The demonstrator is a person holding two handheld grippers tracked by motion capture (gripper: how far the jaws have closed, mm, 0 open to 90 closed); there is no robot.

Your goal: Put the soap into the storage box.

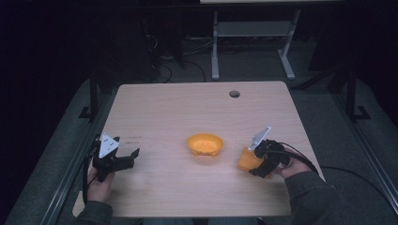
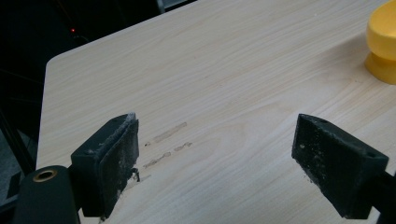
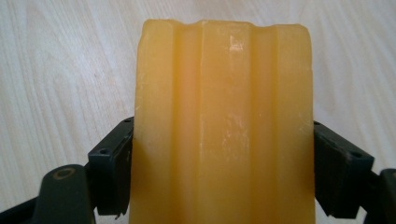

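An orange block point(image 1: 246, 160) with lengthwise ridges lies on the wooden table point(image 1: 197, 108) at the right, and my right gripper point(image 1: 256, 164) is shut on it. In the right gripper view the block point(image 3: 223, 126) sits between both jaws, pressed on its two sides. An orange bowl point(image 1: 205, 144) stands upright near the table's middle, left of the block. My left gripper point(image 1: 133, 157) is open near the left edge, low over the wood, with nothing between its fingers point(image 2: 112, 163). The bowl's yellow side point(image 2: 384, 42) shows at the far right of the left gripper view.
A round cable hole point(image 1: 234, 93) sits near the table's far edge. Faint scuff marks point(image 2: 166, 144) lie on the wood in front of the left gripper. Beyond the table stands a white desk frame point(image 1: 253, 33) on a dark floor.
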